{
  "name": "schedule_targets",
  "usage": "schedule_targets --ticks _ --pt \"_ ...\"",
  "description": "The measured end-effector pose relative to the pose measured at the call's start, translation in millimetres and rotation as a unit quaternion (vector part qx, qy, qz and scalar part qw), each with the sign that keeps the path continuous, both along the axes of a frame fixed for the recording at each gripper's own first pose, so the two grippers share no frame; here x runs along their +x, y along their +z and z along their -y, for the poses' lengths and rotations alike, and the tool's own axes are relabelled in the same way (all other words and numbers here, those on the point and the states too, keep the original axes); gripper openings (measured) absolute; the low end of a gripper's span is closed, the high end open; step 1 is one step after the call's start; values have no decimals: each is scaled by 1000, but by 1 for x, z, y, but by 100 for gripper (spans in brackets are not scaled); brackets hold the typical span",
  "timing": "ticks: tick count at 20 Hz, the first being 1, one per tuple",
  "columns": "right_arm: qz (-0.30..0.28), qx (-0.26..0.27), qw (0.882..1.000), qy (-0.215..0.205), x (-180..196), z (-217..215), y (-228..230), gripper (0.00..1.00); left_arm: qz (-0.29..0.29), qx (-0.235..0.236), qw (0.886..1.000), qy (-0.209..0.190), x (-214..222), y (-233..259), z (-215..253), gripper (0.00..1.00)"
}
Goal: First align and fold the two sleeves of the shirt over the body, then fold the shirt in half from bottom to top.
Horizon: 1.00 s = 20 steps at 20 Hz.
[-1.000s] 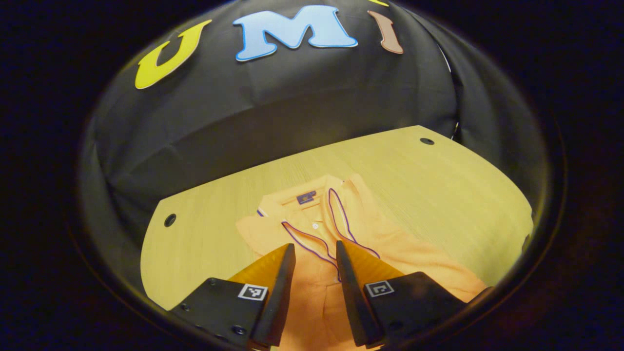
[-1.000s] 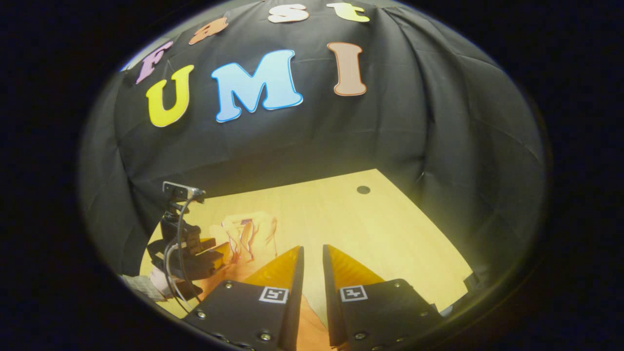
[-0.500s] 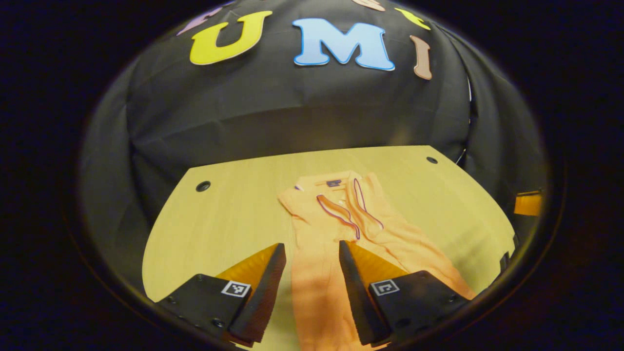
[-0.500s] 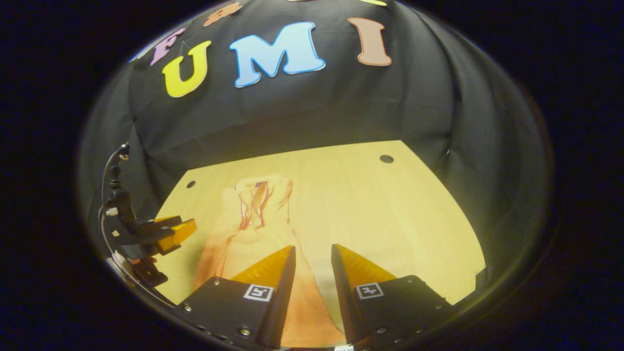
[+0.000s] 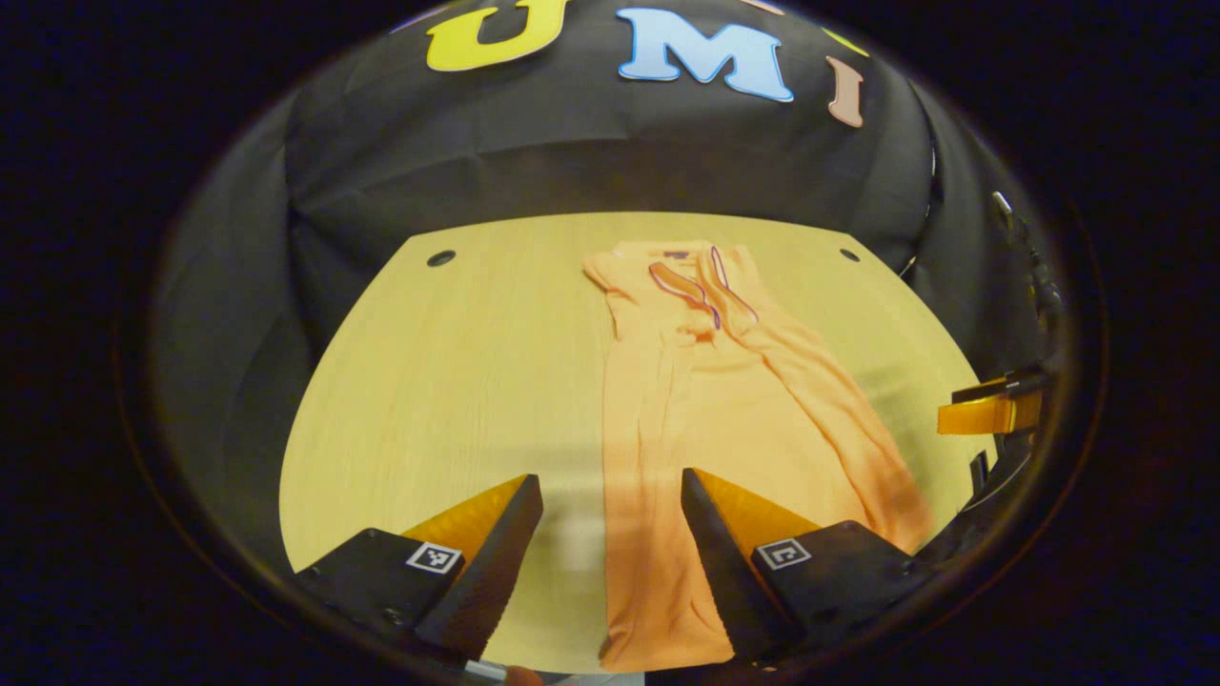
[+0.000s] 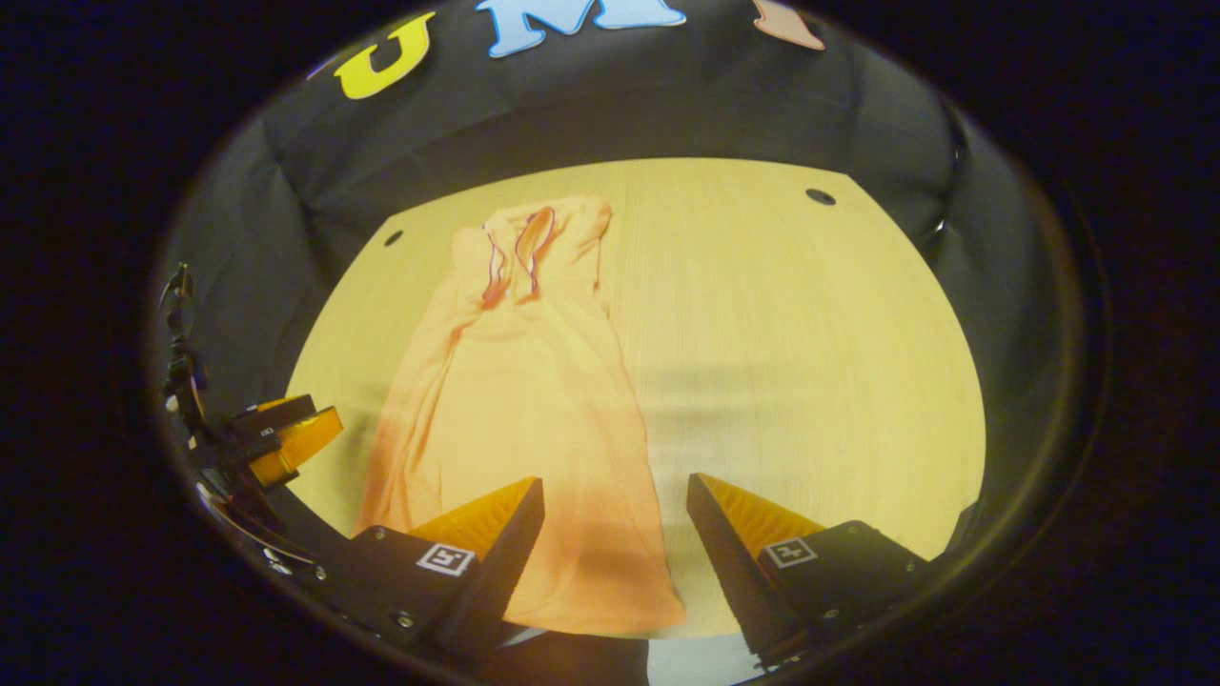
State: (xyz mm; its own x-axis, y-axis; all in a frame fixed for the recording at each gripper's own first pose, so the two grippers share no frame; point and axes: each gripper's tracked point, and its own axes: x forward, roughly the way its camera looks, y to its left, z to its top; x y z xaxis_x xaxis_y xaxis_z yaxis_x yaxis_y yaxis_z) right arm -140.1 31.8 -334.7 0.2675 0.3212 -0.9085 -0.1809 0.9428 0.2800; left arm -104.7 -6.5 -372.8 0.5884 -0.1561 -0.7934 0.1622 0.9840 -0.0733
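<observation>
Sleeves look folded; both your left gripper [image 5: 602, 495] and right gripper [image 6: 615, 495] gape empty above the orange polo shirt [image 5: 705, 381]; next, pinch its hem at the light wooden table's [image 5: 457, 381] near edge.

Left tool [image 5: 607, 495] and right tool [image 6: 615, 495] both wide apart, empty, side by side.

Orange shirt [image 5: 705, 400] on wooden table [image 5: 457, 381]

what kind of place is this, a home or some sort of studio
Likely a recording booth, not a home: a black cloth wall backs a bare wooden table with only an orange shirt on it, and handheld grippers work it.
</observation>
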Motion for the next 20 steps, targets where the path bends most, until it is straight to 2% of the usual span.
schedule_targets --ticks 2,3,4,6,7,8,10,13,16,20 --pt "-32 -10 999 19 -22 -1 -15 94 -32 -5 999 -8 -25 -12 3 97" --pt "-49 -18 998 28 -32 -1 -22 89 -51 -5 999 -14 -38 -20 5 96" --pt "-64 -27 997 35 -41 1 -28 94 -70 -2 997 -22 -50 -26 6 95" --pt "-100 -33 993 49 -64 1 -38 95 -101 12 994 -36 -70 -39 5 95" --pt "-112 -36 992 52 -72 1 -39 94 -114 18 992 -41 -78 -45 5 99" --pt "-124 -40 990 59 -78 2 -42 95 -128 22 990 -45 -87 -49 5 95" --pt "-142 -50 986 74 -95 2 -49 95 -154 24 987 -48 -104 -56 5 96" --pt "-155 -68 981 92 -104 3 -56 95 -186 33 981 -49 -118 -65 5 96" --pt "-162 -83 978 102 -106 2 -61 94 -199 58 977 -55 -123 -63 -6 97" --pt "-165 -108 973 121 -110 2 -66 95 -213 70 973 -58 -124 -64 -6 97"
